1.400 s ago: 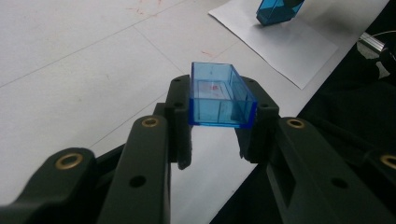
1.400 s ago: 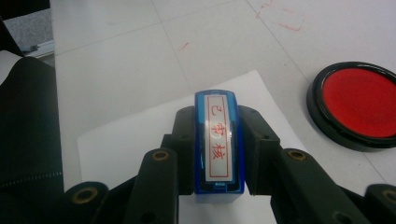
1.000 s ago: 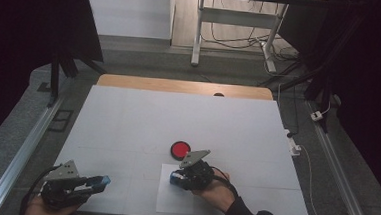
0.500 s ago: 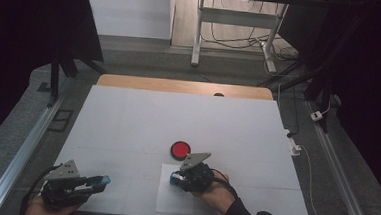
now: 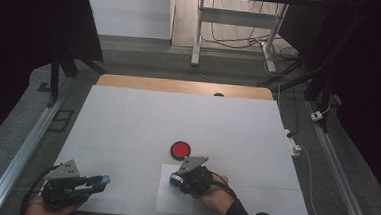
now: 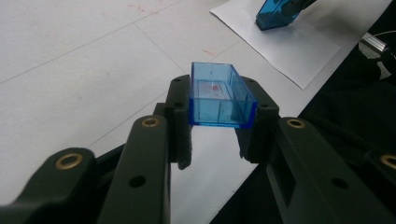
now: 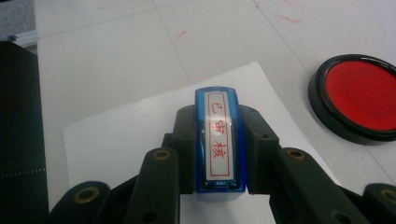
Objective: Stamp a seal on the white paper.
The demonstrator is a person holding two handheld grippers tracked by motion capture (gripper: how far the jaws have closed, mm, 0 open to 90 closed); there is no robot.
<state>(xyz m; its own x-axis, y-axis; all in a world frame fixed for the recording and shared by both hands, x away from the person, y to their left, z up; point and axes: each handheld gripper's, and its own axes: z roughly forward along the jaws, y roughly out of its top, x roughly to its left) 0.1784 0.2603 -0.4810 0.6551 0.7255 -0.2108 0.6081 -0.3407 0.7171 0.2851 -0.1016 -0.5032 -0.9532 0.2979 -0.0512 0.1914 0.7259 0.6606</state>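
In the high view the right gripper [image 5: 180, 177] sits low over a white sheet of paper [image 5: 173, 200] near the front edge of the white table [image 5: 142, 119], with a small blue stamp [image 5: 175, 179] at its tip and a round red ink pad [image 5: 180, 149] just beyond it on the bare tabletop, clear of the sheet. The left gripper [image 5: 98, 182] is held near the table's front left corner, well apart from the other, with a blue cap [image 5: 104, 180] showing at its tip; from this height both blue pieces are too small to make out in detail. The left gripper view shows what that tip carries: the cap [image 6: 220, 94] is a clear blue rectangular shell, open and hollow, clamped by its two long sides between the black jaws and raised above the table, and farther off the stamp [image 6: 278, 13] rests tilted on the sheet of paper [image 6: 289, 44] in the grip of the other tool. The right gripper view gives the stamp [image 7: 218, 140] from close by: a narrow blue body with a white label bearing red characters inside a red frame, pinched squarely between the jaws over the paper [image 7: 140, 135], with the ink pad [image 7: 358, 97], red in a black rim, on the table to the side.
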